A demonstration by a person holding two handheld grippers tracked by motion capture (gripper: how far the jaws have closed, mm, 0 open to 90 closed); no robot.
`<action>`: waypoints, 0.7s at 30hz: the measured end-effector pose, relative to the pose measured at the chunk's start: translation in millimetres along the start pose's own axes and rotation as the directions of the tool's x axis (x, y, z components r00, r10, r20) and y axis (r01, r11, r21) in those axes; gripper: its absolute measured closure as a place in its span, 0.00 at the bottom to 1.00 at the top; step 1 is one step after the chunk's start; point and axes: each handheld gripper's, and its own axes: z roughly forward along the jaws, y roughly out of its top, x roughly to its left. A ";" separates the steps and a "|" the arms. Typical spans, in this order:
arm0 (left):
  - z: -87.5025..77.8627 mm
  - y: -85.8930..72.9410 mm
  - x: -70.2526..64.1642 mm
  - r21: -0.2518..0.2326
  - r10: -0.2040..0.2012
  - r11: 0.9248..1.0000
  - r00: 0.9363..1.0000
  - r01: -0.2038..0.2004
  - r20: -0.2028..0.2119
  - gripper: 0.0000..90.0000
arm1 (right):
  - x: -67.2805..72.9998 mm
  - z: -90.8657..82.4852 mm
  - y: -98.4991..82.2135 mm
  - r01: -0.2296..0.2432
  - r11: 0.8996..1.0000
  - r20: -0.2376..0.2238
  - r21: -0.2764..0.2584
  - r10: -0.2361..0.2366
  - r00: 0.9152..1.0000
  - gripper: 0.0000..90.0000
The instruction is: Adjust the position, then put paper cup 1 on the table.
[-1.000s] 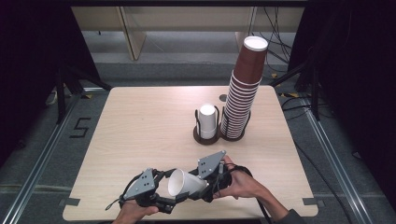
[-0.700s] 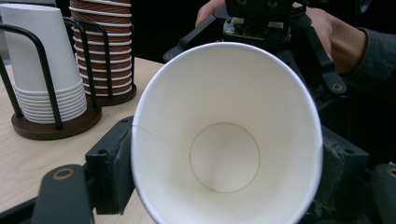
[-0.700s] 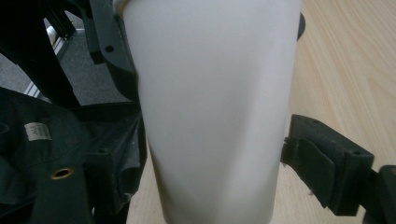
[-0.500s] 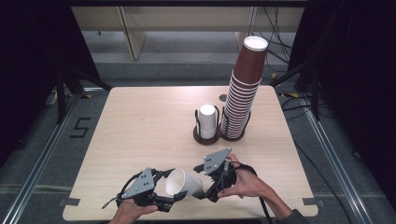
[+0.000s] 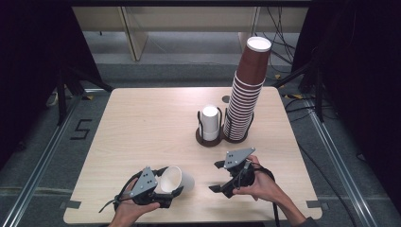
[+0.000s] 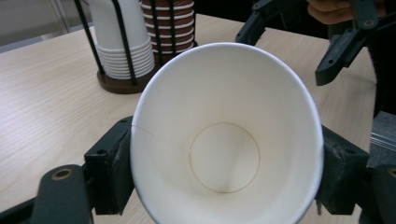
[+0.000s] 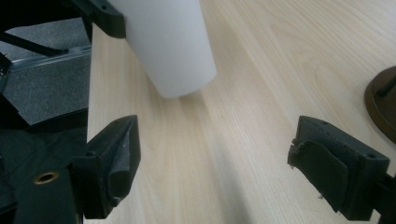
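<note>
Near the front edge of the table (image 5: 142, 118), the left gripper (image 5: 163, 191) pinches a white paper cup (image 5: 176, 179) by its rim, cup lying sideways w/ its open mouth toward the gripper & its base pointing at the right gripper (image 5: 218, 176). Right gripper's jaws have just swung apart, now spread wide w/ nothing between them, well clear of the cup. Behind, a two-slot cup holder (image 5: 208, 139) carries a short white stack (image 5: 210, 122) & a tall brown stack (image 5: 247, 92).

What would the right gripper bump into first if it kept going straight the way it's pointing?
Probably the white paper cup held in the left gripper. The open right gripper points toward the cup's base, with bare table between.
</note>
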 end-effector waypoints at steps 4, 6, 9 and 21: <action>-2.0 0.1 2.2 0.027 -0.010 1.000 0.999 0.011 -0.040 0.24 | 1.0 1.1 -5.3 -0.014 1.000 0.009 0.025 0.013 1.000 0.18; -1.9 0.5 3.5 0.036 -0.008 0.999 0.998 0.010 -0.056 0.24 | 2.1 1.1 -7.3 -0.019 1.000 0.009 0.023 0.019 1.000 0.18; -1.6 -0.2 4.9 0.035 -0.011 0.999 0.998 0.013 -0.069 0.24 | 2.3 -0.5 -10.1 -0.031 0.999 0.021 0.019 0.030 0.999 0.18; -4.3 2.6 15.9 0.053 -0.047 0.997 0.988 0.055 -0.149 0.23 | 0.2 -14.1 -24.5 -0.092 0.996 0.089 0.016 0.091 0.992 0.18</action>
